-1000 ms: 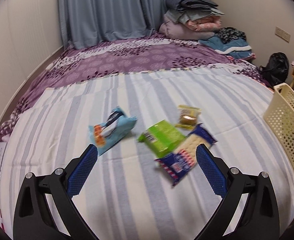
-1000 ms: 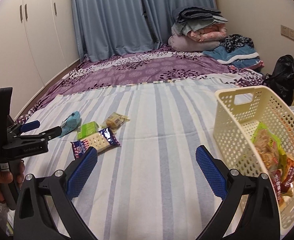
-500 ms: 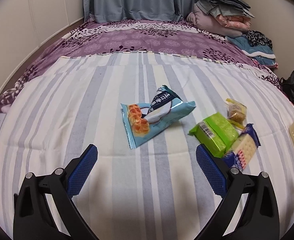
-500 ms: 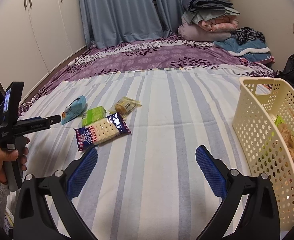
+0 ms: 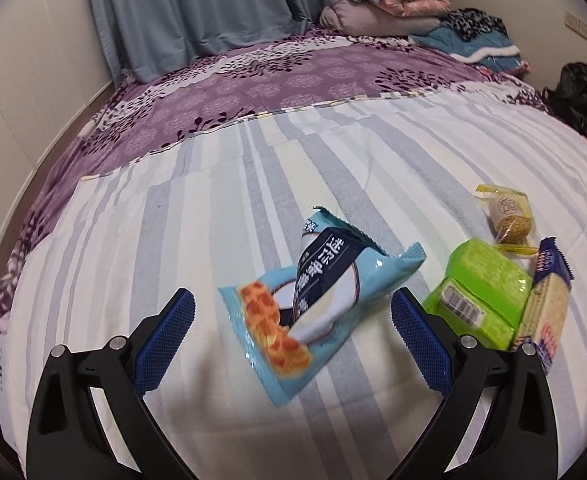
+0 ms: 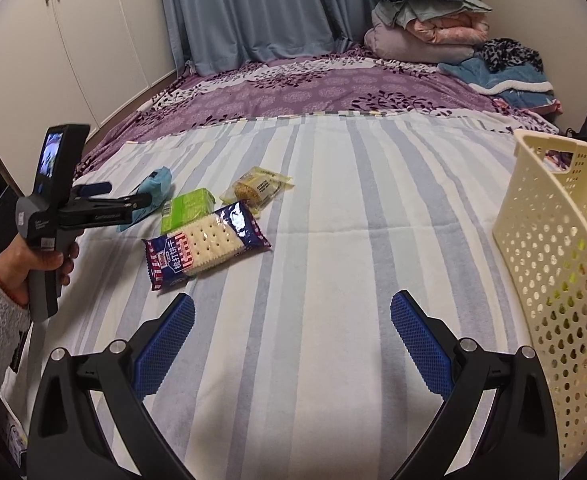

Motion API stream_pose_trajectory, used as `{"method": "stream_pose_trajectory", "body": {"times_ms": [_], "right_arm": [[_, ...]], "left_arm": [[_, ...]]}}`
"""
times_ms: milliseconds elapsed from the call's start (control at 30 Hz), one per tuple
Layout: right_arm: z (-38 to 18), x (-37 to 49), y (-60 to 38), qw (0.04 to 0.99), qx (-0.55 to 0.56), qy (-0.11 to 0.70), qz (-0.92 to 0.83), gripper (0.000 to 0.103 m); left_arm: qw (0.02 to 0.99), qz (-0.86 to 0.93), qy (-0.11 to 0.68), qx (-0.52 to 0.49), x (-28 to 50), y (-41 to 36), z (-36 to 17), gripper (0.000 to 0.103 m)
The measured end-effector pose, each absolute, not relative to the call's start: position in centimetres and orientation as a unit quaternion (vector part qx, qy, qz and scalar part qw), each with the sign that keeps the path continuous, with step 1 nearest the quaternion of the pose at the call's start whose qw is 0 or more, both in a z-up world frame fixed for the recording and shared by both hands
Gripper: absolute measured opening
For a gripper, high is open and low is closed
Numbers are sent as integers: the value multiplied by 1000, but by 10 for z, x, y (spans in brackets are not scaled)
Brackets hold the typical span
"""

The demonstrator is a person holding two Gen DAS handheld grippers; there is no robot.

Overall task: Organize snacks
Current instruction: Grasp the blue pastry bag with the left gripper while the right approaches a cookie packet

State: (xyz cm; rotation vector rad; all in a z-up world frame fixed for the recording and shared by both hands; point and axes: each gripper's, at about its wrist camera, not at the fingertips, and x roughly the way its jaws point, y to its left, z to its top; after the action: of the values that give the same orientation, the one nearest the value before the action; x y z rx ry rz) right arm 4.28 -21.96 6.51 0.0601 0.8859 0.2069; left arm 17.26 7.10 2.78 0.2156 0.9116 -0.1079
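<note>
A light blue snack bag (image 5: 317,304) lies on the striped bed sheet, between the fingers of my open left gripper (image 5: 293,336) without touching them. To its right lie a green packet (image 5: 481,300), a navy cracker pack (image 5: 545,312) and a small yellow wrapped cake (image 5: 509,216). From the right wrist the same snacks show: blue bag (image 6: 157,188), green packet (image 6: 187,210), cracker pack (image 6: 205,248), yellow cake (image 6: 257,190). My right gripper (image 6: 293,340) hangs open over bare sheet, right of the cracker pack. The cream perforated basket (image 6: 557,240) stands at the right.
A hand (image 6: 37,264) in a grey fuzzy sleeve holds the left gripper's handle. A purple floral blanket (image 6: 313,92) covers the far half of the bed, with folded bedding (image 6: 429,20) stacked at the back. White wardrobe doors (image 6: 85,40) line the left wall; a black bag (image 5: 577,96) sits far right.
My left gripper has moved forward and down onto the light blue bag, which now sits between its fingers. My right gripper has drifted left, so the basket sits further right.
</note>
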Motion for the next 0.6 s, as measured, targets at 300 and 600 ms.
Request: {"method": "stream_pose_trajectory", "body": {"times_ms": [300,600], "right_arm": [[49,61,-199,884,25,450,127,98],[42,94,-192,880,36,456,133,98]], "left_arm": [[880,-63,463,89,202,75,9,100],[876,-89,474,13,216,89,-1,99]]}}
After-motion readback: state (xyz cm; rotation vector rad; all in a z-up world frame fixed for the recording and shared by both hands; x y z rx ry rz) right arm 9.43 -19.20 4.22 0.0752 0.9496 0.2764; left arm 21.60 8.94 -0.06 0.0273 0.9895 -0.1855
